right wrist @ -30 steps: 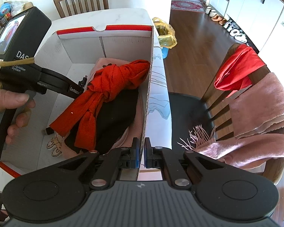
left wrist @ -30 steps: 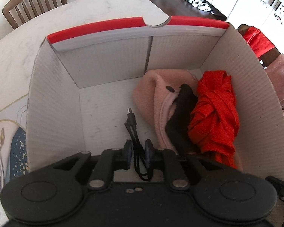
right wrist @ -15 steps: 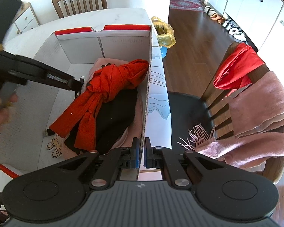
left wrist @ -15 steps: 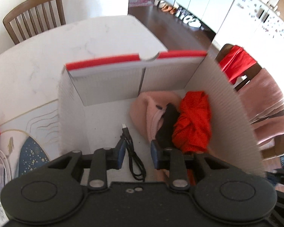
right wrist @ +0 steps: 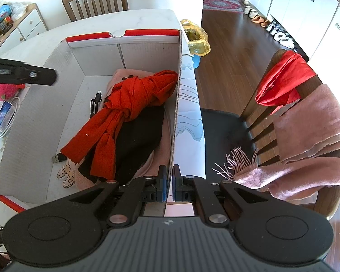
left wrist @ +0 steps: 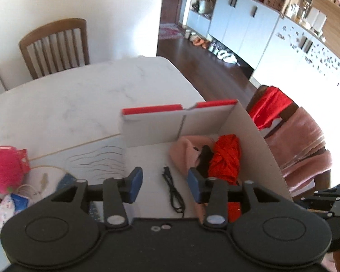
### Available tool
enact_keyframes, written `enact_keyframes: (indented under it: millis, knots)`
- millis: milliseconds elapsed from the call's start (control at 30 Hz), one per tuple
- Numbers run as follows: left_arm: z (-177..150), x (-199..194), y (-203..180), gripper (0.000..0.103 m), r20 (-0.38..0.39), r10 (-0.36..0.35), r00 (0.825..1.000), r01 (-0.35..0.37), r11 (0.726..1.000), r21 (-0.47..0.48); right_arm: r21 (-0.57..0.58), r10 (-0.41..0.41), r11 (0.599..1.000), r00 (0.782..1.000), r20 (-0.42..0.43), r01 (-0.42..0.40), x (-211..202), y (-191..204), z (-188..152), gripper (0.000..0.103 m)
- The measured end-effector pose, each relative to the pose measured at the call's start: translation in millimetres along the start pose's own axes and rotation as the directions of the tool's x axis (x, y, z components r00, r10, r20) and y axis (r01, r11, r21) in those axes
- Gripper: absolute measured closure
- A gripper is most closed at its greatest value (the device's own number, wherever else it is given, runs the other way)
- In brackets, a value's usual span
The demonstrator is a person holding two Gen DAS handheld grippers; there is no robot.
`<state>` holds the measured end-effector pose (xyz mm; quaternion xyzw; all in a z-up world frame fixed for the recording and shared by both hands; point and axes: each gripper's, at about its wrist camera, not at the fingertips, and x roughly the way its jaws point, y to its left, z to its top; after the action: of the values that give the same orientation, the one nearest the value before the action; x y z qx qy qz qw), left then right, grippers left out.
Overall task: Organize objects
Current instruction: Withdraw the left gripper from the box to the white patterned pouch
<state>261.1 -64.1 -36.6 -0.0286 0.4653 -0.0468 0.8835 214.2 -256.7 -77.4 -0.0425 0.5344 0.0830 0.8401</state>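
A white cardboard box (left wrist: 151, 131) with a red rim stands on the marble table (left wrist: 79, 95). Inside it lie a knotted red scarf (right wrist: 133, 95), a black cloth (right wrist: 138, 140) and a pink garment (left wrist: 185, 154). A black cable (left wrist: 173, 190) lies loose on the box floor, and it shows as the cable (right wrist: 95, 104) in the right wrist view too. My left gripper (left wrist: 164, 181) hovers above the box, its jaws opening, nothing between them. My right gripper (right wrist: 168, 181) is shut on the box's right wall (right wrist: 176, 113) at its near end.
A pink plush toy (left wrist: 5, 170), a white cord and small packets (right wrist: 4, 113) lie on the table left of the box. A chair (right wrist: 244, 131) draped with a red cloth (right wrist: 283, 81) and a pink scarf (right wrist: 306, 140) stands right. A yellow-lined bin (right wrist: 197, 40) sits beyond.
The left gripper let go of the black cable, which now lies on the box floor, and rose up and back out of the box with its jaws widening. The right gripper stayed put.
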Motion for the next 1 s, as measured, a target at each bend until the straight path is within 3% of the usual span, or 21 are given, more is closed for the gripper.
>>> enact_keyframes:
  millis: [133,567,867,1000]
  knots:
    - [-9,-19,23,0.037,0.036,0.022,0.999,-0.02,0.999,-0.049,0.001,-0.001,1.0,1.0,-0.001,0.001,0,0,0,0.099]
    - [-40,-53,94,0.003,0.104,0.102,0.989,-0.083,0.982,-0.169,-0.006,-0.012,1.0,1.0,-0.011,0.012,-3,2,0,0.099]
    - [-65,-60,149,0.001,0.091,0.189,0.978,-0.154,0.942,-0.3,-0.007,-0.024,1.0,1.0,-0.016,0.024,-3,5,1,0.099]
    - [-78,-64,176,0.001,0.104,0.246,0.964,-0.196,0.916,-0.35,0.0,-0.027,1.0,0.999,-0.017,0.027,-3,5,1,0.099]
